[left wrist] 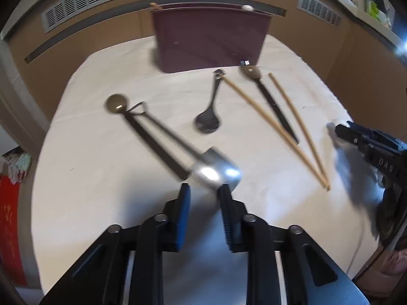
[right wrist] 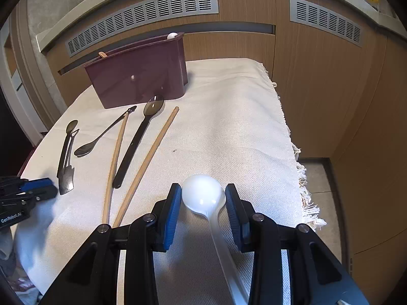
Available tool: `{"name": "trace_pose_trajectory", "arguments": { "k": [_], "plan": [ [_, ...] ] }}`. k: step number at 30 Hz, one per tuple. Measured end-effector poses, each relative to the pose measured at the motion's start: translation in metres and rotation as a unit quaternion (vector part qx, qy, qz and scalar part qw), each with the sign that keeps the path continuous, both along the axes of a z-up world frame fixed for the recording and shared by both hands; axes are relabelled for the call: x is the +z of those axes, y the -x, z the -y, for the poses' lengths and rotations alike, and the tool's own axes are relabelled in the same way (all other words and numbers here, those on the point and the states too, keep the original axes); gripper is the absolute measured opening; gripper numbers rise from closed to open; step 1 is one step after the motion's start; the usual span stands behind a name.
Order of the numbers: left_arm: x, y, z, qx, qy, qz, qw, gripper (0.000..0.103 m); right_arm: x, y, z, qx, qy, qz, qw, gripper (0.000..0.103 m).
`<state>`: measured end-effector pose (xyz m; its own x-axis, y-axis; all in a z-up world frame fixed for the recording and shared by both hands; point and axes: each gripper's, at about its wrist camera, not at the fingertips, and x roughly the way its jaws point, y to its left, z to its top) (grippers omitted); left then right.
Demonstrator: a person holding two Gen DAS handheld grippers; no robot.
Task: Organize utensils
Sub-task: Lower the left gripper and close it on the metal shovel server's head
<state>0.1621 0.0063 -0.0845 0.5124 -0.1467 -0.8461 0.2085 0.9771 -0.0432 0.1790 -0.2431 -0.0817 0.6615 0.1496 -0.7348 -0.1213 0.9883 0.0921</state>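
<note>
Between the right gripper's (right wrist: 202, 198) fingers sits the bowl of a white spoon (right wrist: 201, 193). Both pads touch its sides, and its handle runs back toward 6 o'clock. The bowl is round and slick, so it should be carried slowly and held level. It goes to the maroon bin (right wrist: 137, 78) at 11 o'clock and should drop in handle first.

At the left gripper's (left wrist: 203, 190) tips, the fingers stand narrow. The blade of a metal spatula (left wrist: 216, 172) lies just ahead at 12 o'clock. Blur hides whether the pads nip it. A flat blade on cloth is hard to pinch, so a grip on the thin handle would likely hold better. Care is needed, because the handle lies against the spoon next to it.

Counted on the cloth-covered worktop (right wrist: 241, 127), from near to far:
- one spatula
- two chopsticks (left wrist: 259, 106) at 2 o'clock, meeting at their near ends
- one small black spoon (left wrist: 207, 123)
- two dark-handled spoons, one (left wrist: 114, 104) at 10 o'clock and one (left wrist: 250, 72) at 1 o'clock
- one bin, with two tips showing above its rim

With the white spoon, that makes four spoons outside the bin.
</note>
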Motion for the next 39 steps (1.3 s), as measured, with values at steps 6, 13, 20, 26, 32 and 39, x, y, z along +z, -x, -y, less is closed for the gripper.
{"name": "trace_pose_trajectory", "arguments": {
  "k": [6, 13, 20, 26, 32, 39],
  "plan": [
    [0.006, 0.013, -0.027, 0.010, 0.021, 0.010, 0.9997, 0.020, 0.000, -0.002, -0.002, 0.002, 0.007, -0.004, 1.000, 0.034],
    [0.015, -0.021, -0.025, -0.042, -0.080, 0.038, 0.9952, 0.031, 0.000, -0.003, -0.003, 0.002, 0.008, -0.007, 1.000, 0.034],
    [0.003, -0.040, 0.001, -0.109, -0.134, 0.027, 0.9846, 0.035, 0.008, -0.001, 0.002, 0.001, -0.003, -0.007, 1.000, 0.034],
    [0.005, -0.035, 0.048, -0.194, -0.074, 0.007, 0.9782, 0.035, 0.020, 0.001, 0.005, -0.002, -0.007, 0.001, 1.000, 0.034],
    [0.020, -0.020, 0.073, -0.303, -0.098, 0.023, 0.9477, 0.041, 0.026, 0.007, 0.013, -0.004, -0.004, -0.003, 1.000, 0.034],
    [0.015, -0.015, 0.090, -0.407, -0.147, 0.009, 0.9014, 0.053, 0.031, 0.012, 0.024, -0.016, -0.001, -0.004, 1.000, 0.034]
  ]
}}
